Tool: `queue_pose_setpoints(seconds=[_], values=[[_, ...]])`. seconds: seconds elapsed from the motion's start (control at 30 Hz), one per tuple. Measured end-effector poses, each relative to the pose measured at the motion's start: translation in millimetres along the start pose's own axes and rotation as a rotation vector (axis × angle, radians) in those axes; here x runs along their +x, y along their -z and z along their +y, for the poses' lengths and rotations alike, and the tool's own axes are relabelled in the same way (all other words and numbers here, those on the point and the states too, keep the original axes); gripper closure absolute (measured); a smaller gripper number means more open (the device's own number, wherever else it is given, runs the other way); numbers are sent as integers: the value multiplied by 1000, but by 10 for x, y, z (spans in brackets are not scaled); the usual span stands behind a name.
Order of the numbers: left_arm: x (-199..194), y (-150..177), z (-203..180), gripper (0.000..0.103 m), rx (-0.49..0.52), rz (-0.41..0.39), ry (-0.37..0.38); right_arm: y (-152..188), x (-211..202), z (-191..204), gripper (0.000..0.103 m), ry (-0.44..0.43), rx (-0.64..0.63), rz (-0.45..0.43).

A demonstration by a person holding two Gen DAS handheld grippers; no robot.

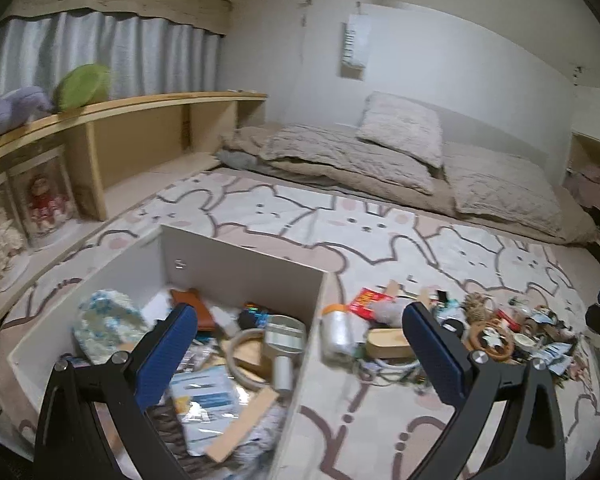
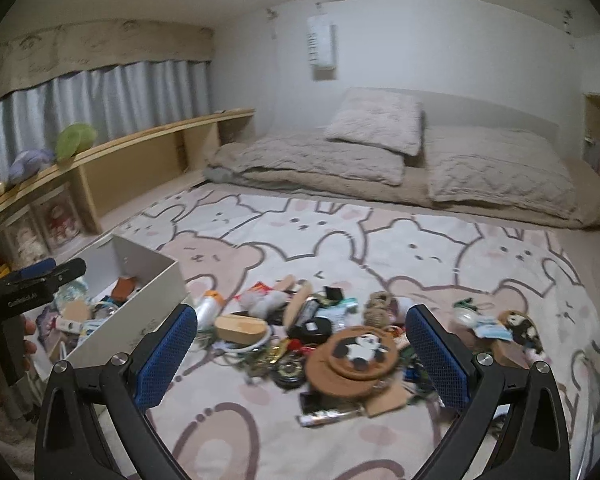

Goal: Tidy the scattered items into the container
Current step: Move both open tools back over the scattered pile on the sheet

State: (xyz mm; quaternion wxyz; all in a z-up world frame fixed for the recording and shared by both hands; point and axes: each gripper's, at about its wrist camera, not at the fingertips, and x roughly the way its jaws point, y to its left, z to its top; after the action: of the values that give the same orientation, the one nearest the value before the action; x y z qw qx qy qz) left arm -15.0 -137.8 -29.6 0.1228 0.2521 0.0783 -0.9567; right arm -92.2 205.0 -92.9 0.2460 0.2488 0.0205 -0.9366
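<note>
A white open box [image 1: 244, 264] sits on the bear-print blanket at the left and holds several items, among them a magnifier [image 1: 284, 336] and a plastic packet [image 1: 208, 400]. My left gripper [image 1: 300, 356] is open and empty, straddling the box's right wall. A pile of scattered small items [image 2: 332, 340] lies right of the box [image 2: 148, 276]: a wooden block [image 2: 242, 330], a clear bottle [image 2: 208, 308], a round brown panda coaster [image 2: 354, 358]. My right gripper [image 2: 302, 354] is open and empty, hovering over the pile near the coaster.
Folded beige bedding and pillows [image 2: 380, 152] lie at the back. A low wooden shelf [image 1: 140, 136] with plush toys and dolls runs along the left wall. The left gripper [image 2: 40, 280] shows at the left edge of the right wrist view.
</note>
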Motion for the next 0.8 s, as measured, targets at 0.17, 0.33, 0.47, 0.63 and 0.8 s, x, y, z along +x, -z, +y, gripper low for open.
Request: queue_pose_setpoints(seconds=[0.17, 0.33, 0.47, 0.63, 0.8], values=[[99, 21, -178, 0, 24, 20, 25, 76, -84, -149, 0, 38, 8, -23], [135, 47, -292, 0, 30, 15, 54, 146, -168, -271, 0, 62, 23, -62], [160, 75, -385, 0, 38, 12, 73, 186, -213, -391, 0, 59, 52, -81], [204, 99, -471, 0, 43, 9, 91, 217, -256, -486, 0, 64, 73, -97], [247, 138, -542, 0, 46, 10, 110, 247, -267, -531, 0, 71, 83, -106]])
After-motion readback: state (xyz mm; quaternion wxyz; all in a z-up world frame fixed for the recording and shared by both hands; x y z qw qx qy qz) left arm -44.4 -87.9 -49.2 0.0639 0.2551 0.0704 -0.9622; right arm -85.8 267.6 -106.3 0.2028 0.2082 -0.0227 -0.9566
